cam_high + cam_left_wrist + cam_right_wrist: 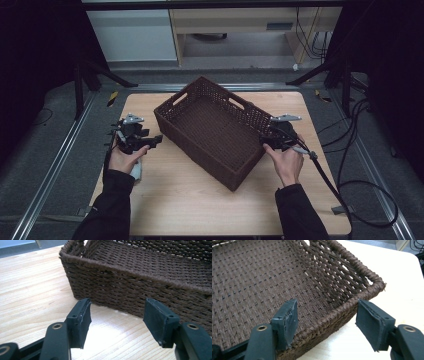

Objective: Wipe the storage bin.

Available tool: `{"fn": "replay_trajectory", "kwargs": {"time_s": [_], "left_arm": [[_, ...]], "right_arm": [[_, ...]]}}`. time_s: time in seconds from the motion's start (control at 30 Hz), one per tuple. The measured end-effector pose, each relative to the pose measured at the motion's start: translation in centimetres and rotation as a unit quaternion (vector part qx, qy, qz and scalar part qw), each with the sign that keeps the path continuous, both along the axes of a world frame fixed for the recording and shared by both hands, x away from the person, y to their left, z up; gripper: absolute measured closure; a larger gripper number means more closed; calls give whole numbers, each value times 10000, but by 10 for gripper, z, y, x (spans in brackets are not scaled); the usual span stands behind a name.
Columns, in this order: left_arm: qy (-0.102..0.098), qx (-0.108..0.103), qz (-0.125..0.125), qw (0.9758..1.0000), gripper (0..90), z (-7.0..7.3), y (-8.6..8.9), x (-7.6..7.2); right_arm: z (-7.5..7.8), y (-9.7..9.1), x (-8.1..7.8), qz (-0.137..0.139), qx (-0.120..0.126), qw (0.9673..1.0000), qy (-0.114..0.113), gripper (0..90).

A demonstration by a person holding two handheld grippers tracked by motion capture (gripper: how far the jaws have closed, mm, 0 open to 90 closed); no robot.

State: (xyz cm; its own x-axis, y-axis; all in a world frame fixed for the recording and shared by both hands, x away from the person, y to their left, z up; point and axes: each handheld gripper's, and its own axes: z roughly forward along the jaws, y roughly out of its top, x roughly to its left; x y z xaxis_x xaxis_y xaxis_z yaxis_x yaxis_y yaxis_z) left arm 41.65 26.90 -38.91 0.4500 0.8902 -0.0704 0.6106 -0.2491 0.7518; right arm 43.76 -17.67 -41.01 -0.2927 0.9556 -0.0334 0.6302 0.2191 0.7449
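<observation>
A brown woven basket [200,155] with handle cut-outs sits askew in the middle of the wooden table [190,205], with nothing inside it. My left gripper [156,140] rests left of the basket, pointing at its long side wall. In the left gripper view my left gripper [118,306] stands open over bare wood, a short way from the basket [130,287]. My right gripper [265,144] is at the basket's right end. In the right gripper view my right gripper [327,305] is open astride the basket rim [352,303], one jaw inside and one outside, the pads apart from the weave.
Black cables [350,165] trail over the floor right of the table and from the right gripper. Metal rails [55,165] run along both sides. Stand legs [100,70] and pale cabinets [135,35] lie beyond the far edge.
</observation>
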Motion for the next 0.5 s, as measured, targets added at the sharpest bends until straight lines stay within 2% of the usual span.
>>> {"fn": "replay_trajectory", "kwargs": {"time_s": [0.13,0.3,0.37,0.4,0.5], "left_arm": [[-43,45,14,10000,378,2,4,3],[-71,-24,119,9999,381,7,15,11],[-84,-55,140,9999,381,8,17,15],[-67,-61,144,9999,381,8,19,19],[-7,-54,154,9999,379,9,21,27]], "right_arm": [[1,-3,4,-12,72,10000,38,363],[5,0,-6,105,282,9995,-30,357],[3,1,-7,127,213,9997,48,369],[2,2,-7,126,100,9999,25,383],[3,1,-6,101,92,9999,18,414]]}}
